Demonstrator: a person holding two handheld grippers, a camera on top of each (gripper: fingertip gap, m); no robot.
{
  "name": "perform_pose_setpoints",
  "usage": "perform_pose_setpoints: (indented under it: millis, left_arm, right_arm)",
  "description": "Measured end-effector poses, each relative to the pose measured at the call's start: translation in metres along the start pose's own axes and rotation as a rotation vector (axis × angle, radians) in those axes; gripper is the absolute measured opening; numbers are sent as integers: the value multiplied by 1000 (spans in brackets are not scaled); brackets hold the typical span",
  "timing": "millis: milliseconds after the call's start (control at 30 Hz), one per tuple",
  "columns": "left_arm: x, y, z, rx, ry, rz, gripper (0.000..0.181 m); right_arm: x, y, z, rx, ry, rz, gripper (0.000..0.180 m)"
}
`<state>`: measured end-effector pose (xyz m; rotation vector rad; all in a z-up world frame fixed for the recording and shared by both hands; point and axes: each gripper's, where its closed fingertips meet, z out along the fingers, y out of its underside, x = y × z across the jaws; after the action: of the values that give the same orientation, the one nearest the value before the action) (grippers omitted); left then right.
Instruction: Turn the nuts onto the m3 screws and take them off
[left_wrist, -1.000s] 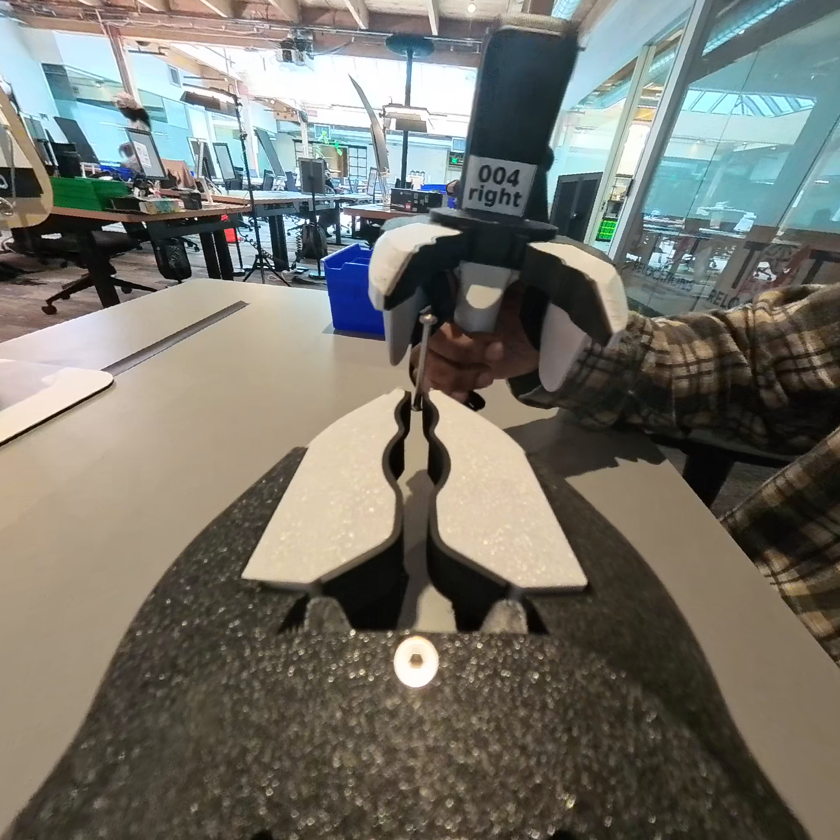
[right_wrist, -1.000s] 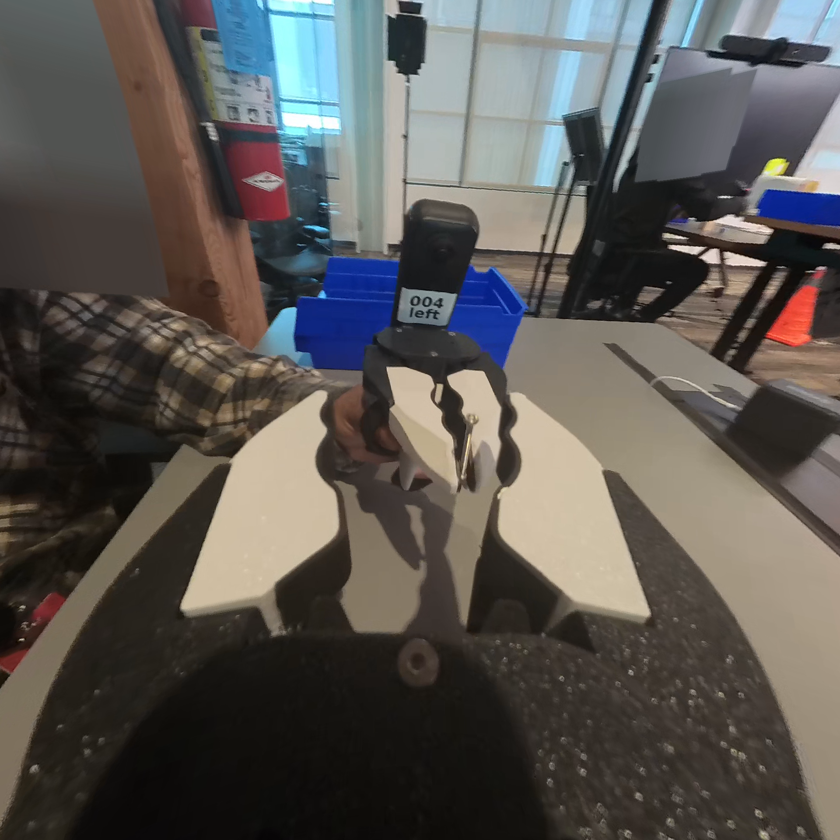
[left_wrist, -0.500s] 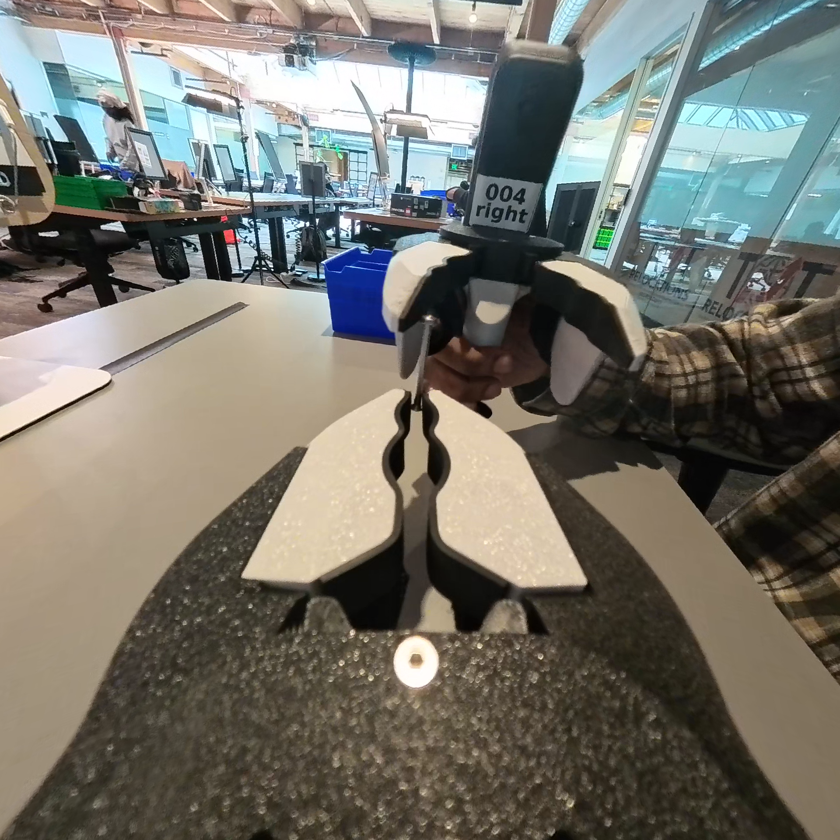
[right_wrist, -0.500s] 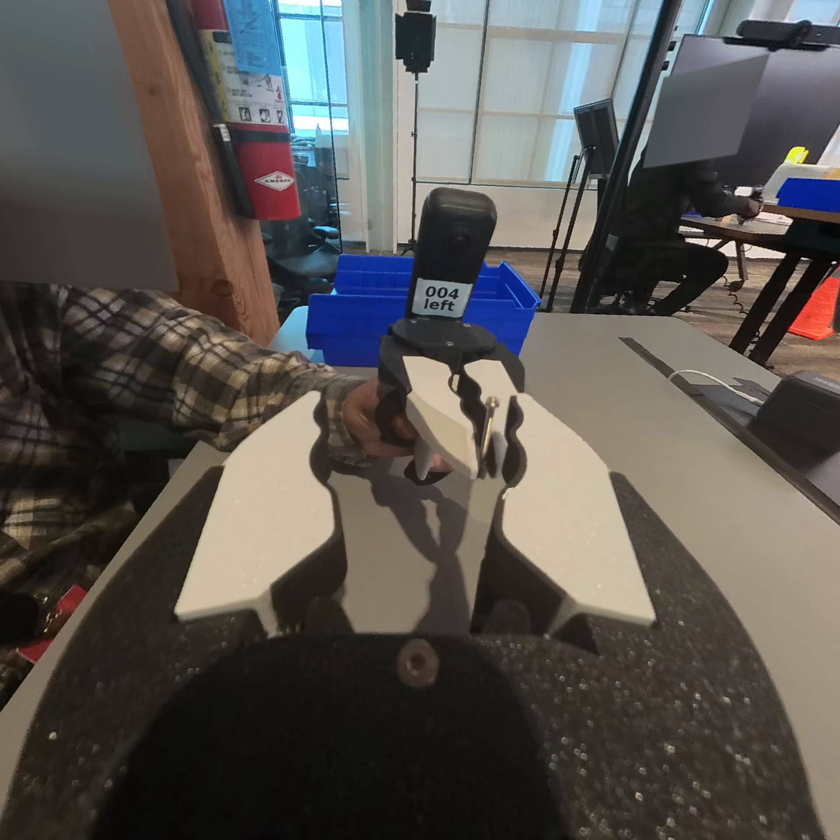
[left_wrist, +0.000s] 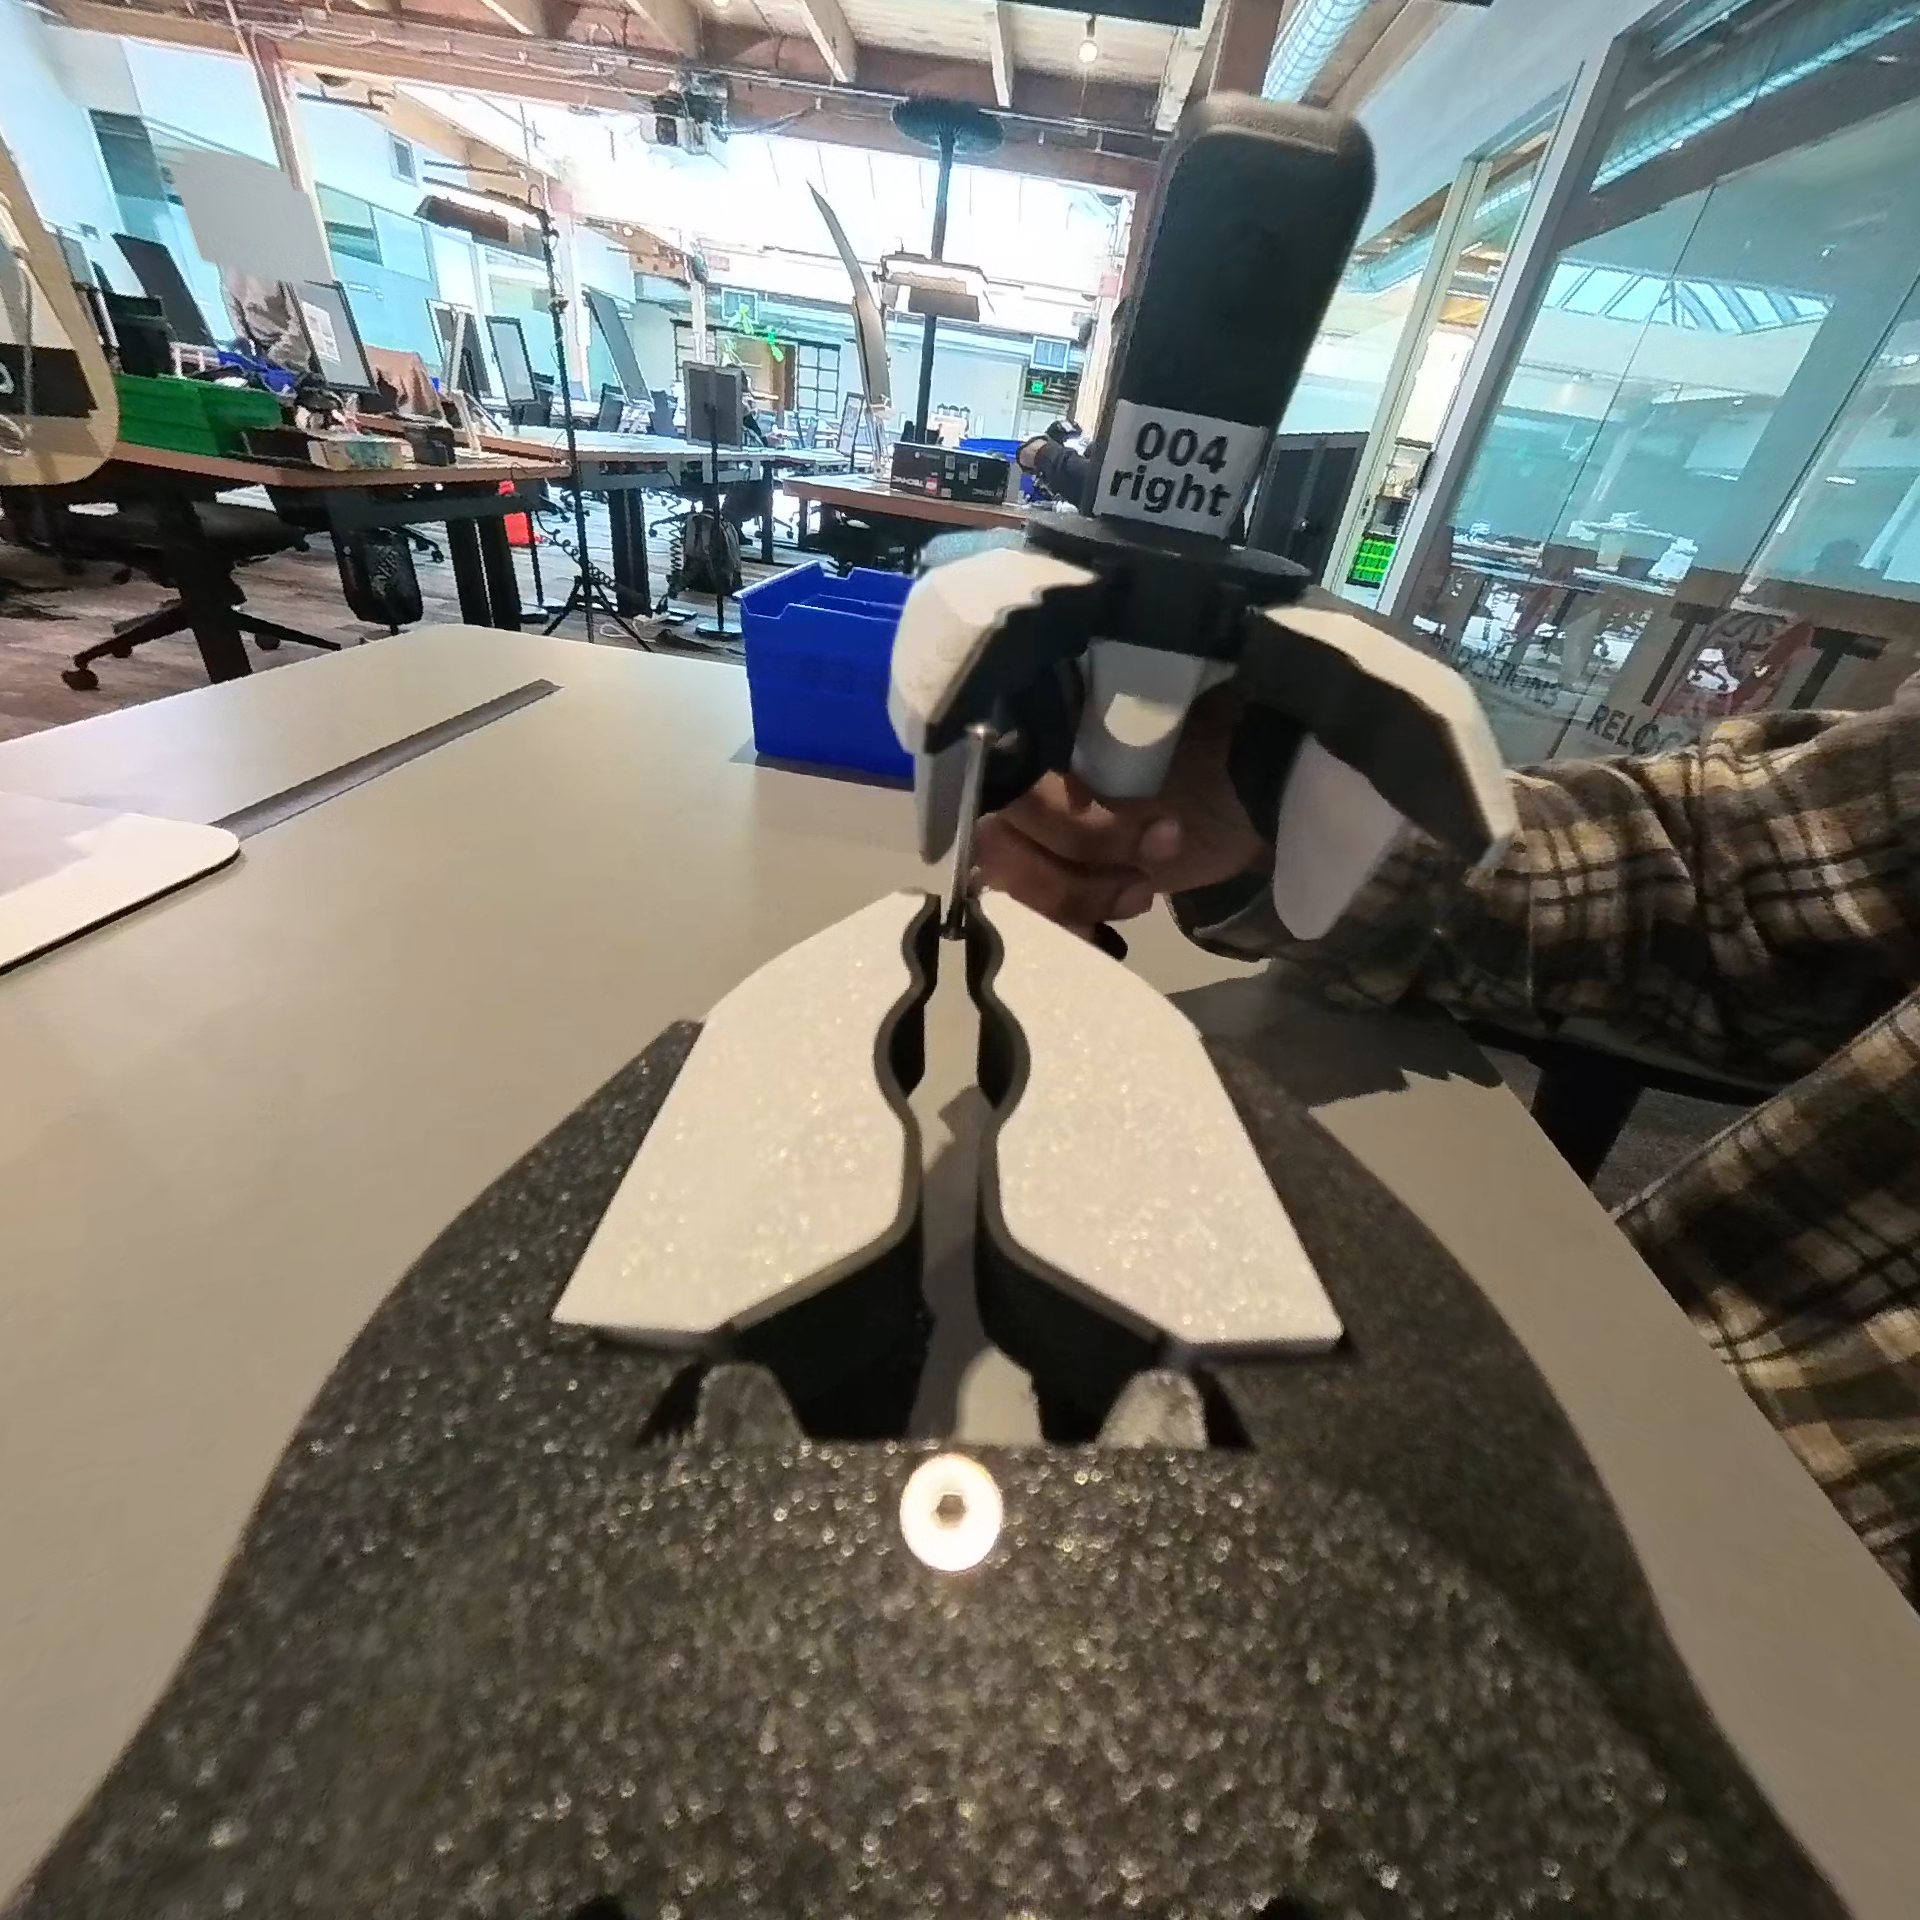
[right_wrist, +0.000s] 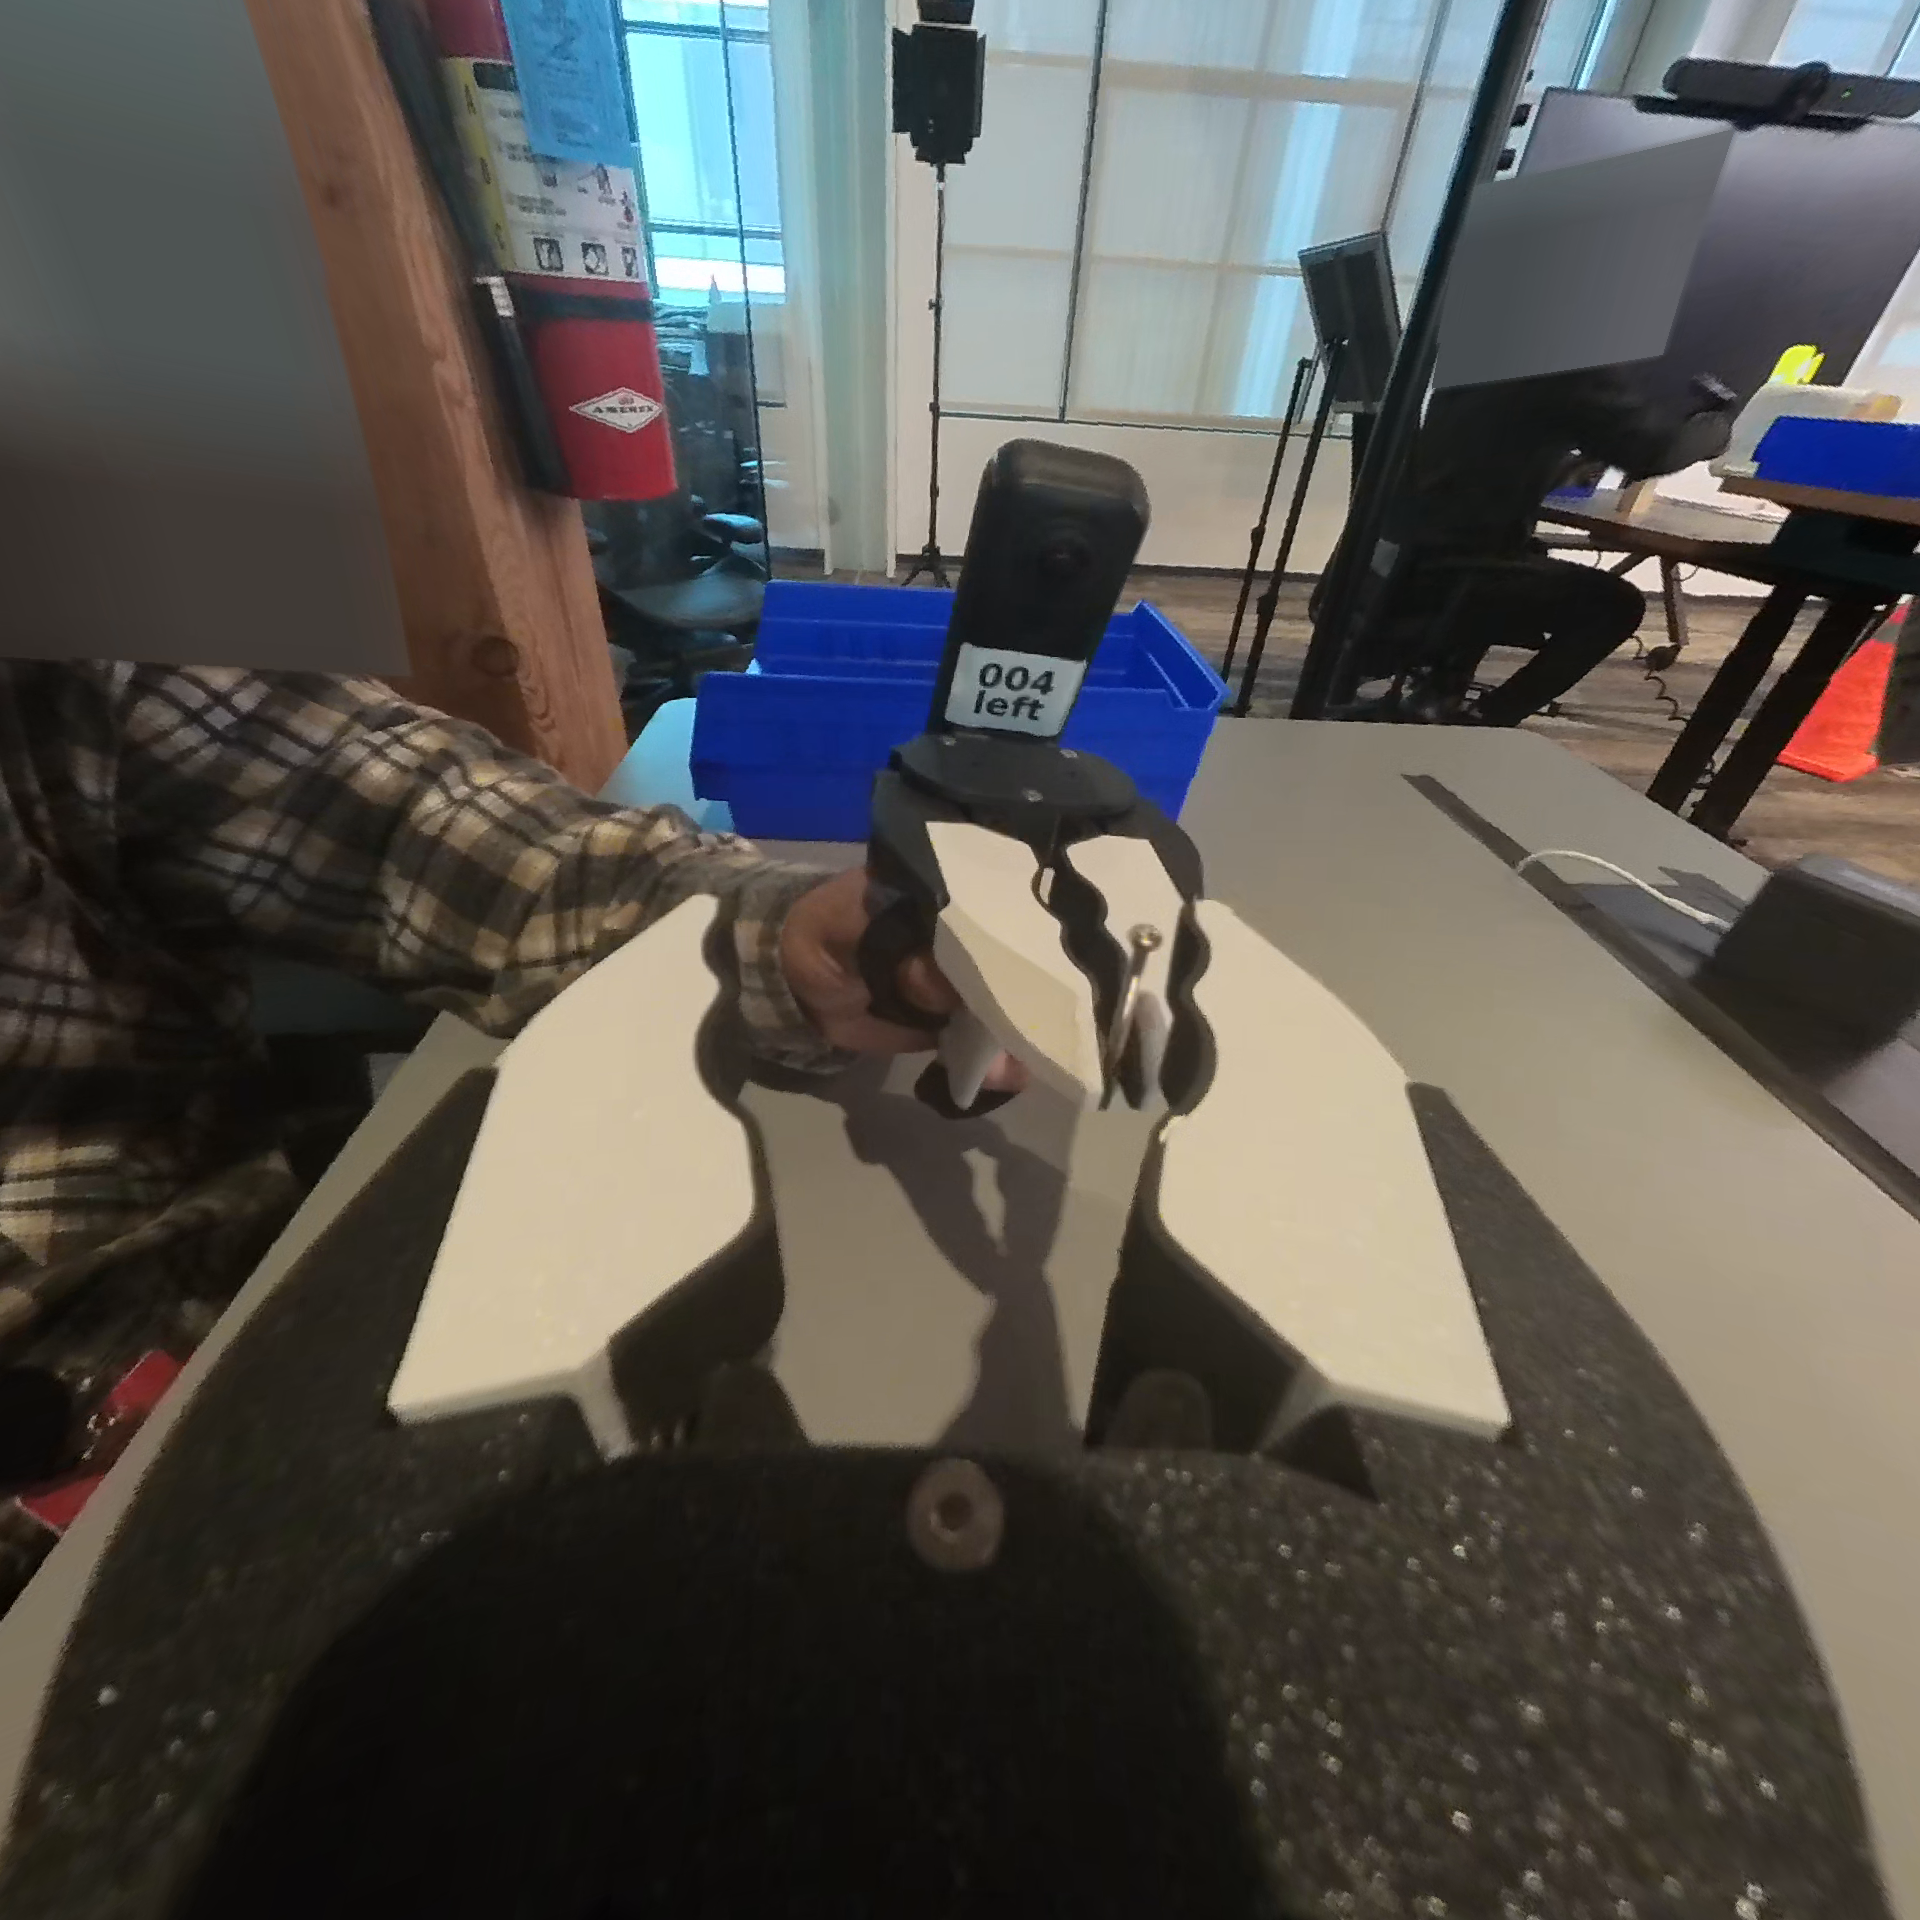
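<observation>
From the left wrist view, my left gripper (left_wrist: 951, 925), with its white textured fingers (left_wrist: 769, 1132) in black wavy-edged frames, is nearly closed and pinches the lower end of a thin silver m3 screw (left_wrist: 966, 831) at its tips. The screw stands almost upright, leaning slightly, its small flat head uppermost, just in front of the near white finger of my right gripper (left_wrist: 1122, 831). That gripper faces me from across the smooth grey table (left_wrist: 364, 987), its fingers spread wide with nothing between them, and a hand (left_wrist: 1101, 852) in a plaid sleeve (left_wrist: 1662, 894) grips its handle. Whether a nut sits on the screw I cannot tell; it is too small to make out. A blue plastic bin (left_wrist: 821, 675) stands behind at the table's far edge.

From the right wrist view, my right gripper (right_wrist: 935, 1049) is wide open and holds nothing; bare table shows between its white fingers (right_wrist: 613, 1174). Beyond its tips my left gripper (right_wrist: 1117, 1096) points towards me, a hand (right_wrist: 842, 987) on its handle, fingers drawn together on the screw (right_wrist: 1127, 997), which rises tilted from the tips with its head on top, in line with the gap of my open fingers and nearer the right-hand one. The blue bin (right_wrist: 831, 717) sits behind it, and a red fire extinguisher (right_wrist: 608, 405) hangs on a wooden post (right_wrist: 416, 416).
</observation>
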<state>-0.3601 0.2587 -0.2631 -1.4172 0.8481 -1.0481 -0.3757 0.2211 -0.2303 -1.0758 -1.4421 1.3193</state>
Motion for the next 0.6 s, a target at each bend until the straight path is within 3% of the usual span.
perform_pose_setpoints:
  millis: [600]
  left_arm:
    - [-3,0,-2,2,-8,-41,4]
  right_arm:
    - [-4,3,-5,-8,20,-10,82]
